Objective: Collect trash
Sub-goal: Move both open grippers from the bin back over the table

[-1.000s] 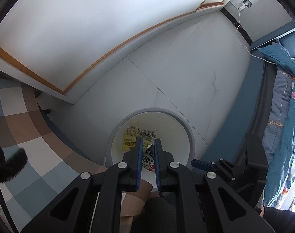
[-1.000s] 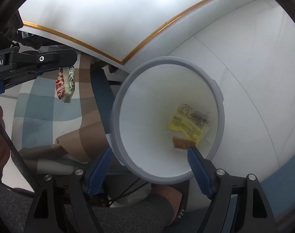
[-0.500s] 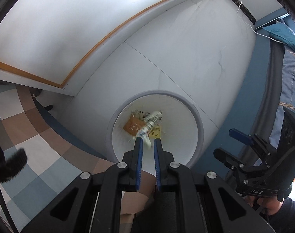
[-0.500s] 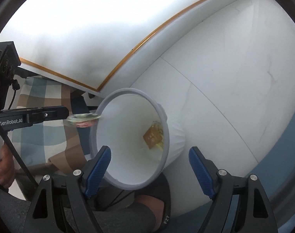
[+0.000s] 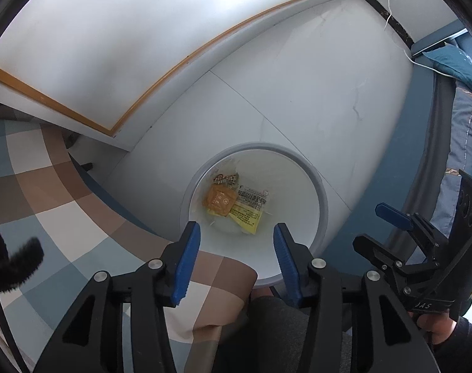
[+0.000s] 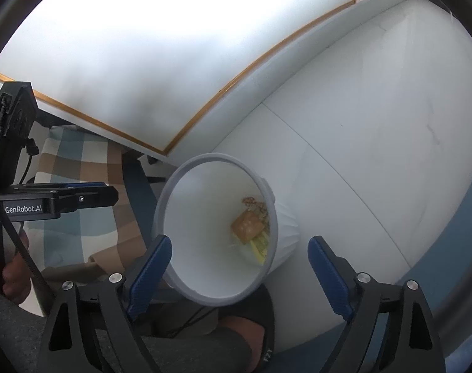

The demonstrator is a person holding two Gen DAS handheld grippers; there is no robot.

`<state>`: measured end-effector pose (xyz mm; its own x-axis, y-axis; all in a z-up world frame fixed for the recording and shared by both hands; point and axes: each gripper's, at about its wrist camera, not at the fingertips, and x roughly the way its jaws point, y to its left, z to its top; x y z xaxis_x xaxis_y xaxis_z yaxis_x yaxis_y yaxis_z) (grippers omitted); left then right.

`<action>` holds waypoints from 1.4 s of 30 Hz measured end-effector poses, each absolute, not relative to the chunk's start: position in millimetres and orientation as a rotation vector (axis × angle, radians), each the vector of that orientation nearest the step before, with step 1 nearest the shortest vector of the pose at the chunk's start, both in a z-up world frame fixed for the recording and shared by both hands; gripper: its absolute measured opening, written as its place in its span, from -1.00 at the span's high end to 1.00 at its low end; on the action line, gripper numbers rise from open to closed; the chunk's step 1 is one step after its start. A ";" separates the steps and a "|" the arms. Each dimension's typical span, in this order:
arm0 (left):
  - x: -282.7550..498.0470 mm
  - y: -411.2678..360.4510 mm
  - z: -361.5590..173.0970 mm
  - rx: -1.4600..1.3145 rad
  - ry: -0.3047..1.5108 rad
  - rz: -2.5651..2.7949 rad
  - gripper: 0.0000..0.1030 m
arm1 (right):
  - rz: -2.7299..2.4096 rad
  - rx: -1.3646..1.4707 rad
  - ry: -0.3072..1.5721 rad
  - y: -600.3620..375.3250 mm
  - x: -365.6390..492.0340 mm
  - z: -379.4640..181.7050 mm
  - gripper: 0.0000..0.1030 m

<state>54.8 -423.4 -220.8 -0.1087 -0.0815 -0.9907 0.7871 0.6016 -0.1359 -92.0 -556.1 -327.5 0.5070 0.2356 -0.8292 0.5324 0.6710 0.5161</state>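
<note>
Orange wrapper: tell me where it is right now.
The orange wrapper lies at the bottom of the white bin, left of the yellow packet and below a small patterned wrapper, in the left wrist view.

I'm looking at a bedroom in a home. On the right, a bed [image 5: 462, 143] with a teal pillow [image 5: 450, 62] and patterned quilt stands on the pale tiled floor [image 5: 298, 93]. A charger cable [image 5: 391, 15] hangs from a far wall socket, and a checked cloth [image 5: 49, 205] lies near left.
</note>
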 end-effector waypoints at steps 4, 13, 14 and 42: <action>52.9 -412.7 -212.0 0.606 1.454 -0.795 0.02 | -0.197 0.858 1.038 -554.8 -91.6 -320.3 -0.80; 50.2 -387.2 -171.9 0.531 1.308 -0.735 -0.28 | -0.180 0.844 0.985 -550.3 -93.0 -290.8 -0.83; 49.6 -384.3 -166.8 0.521 1.290 -0.731 -0.28 | -0.178 0.840 0.977 -550.3 -93.7 -286.6 -0.83; 74.2 -174.9 -16.7 0.102 0.759 -0.399 -0.71 | -0.044 0.446 0.668 -436.7 -39.7 -58.6 -0.84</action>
